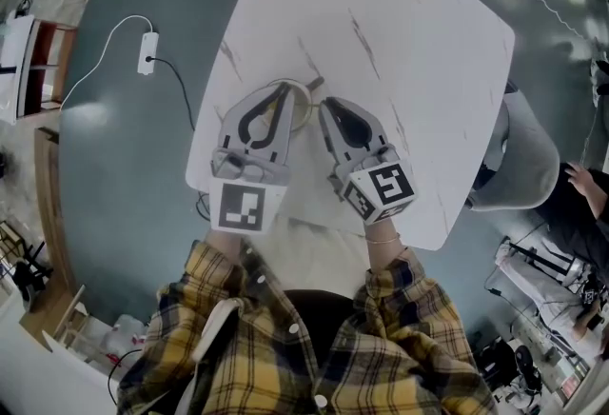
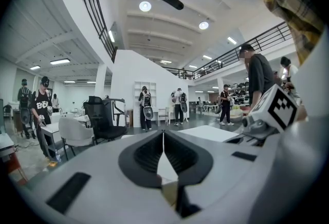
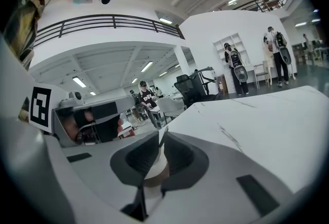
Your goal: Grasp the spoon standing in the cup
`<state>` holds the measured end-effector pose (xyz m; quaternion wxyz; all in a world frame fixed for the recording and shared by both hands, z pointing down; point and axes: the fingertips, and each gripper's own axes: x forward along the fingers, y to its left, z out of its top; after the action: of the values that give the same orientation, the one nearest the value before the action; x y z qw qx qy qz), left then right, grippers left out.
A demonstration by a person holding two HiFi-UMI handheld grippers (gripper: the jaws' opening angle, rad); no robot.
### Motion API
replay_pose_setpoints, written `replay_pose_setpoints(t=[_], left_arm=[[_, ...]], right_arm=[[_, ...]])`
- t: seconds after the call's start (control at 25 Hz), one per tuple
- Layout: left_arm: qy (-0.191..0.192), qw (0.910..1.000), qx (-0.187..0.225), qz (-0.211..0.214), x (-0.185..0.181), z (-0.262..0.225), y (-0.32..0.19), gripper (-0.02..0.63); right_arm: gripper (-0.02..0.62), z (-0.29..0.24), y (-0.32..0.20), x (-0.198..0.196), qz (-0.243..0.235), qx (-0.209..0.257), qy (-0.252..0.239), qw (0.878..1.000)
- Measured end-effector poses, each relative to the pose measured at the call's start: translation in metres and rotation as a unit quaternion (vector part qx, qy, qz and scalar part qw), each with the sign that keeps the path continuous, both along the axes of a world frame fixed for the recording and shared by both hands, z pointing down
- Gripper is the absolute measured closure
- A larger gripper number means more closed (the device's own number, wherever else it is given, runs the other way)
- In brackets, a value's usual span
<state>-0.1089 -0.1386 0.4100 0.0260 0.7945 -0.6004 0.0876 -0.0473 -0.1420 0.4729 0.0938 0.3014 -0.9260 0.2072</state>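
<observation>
A paper cup [image 1: 301,114] stands near the front edge of the white marble table [image 1: 381,32]. A brown spoon [image 1: 313,83] sticks out of it toward the far side. My left gripper [image 1: 286,89] comes in from the left, its jaws closed at the cup's rim. In the left gripper view the tips [image 2: 163,135] meet, with the cup's white and tan wall [image 2: 167,171] in the hollow below them. My right gripper [image 1: 324,103] reaches in from the right. In the right gripper view [image 3: 161,138] its tips pinch the thin spoon handle above the cup [image 3: 154,174].
A white power strip [image 1: 147,53] and its cable lie on the floor to the left. Someone in grey trousers [image 1: 528,156] sits at the table's right corner. Several people and office chairs [image 2: 100,115] stand farther back in the hall.
</observation>
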Motion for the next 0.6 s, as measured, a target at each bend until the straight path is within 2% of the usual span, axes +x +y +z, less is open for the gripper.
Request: replay_pose_setpoints(t=[0.24,0.6], left_arm=[[0.004,1.0,0.003,-0.002,-0.001,-0.005,-0.002,0.584],[0.0,0.9999,0.013,0.01,0.002,-0.016,-0.008,0.584]], right_arm=[[0.575,-0.013,0.002,-0.005,-0.008,0.007,-0.016,1.0],[0.575,-0.028,0.005,-0.006,-0.024,0.013,-0.018,0.999]])
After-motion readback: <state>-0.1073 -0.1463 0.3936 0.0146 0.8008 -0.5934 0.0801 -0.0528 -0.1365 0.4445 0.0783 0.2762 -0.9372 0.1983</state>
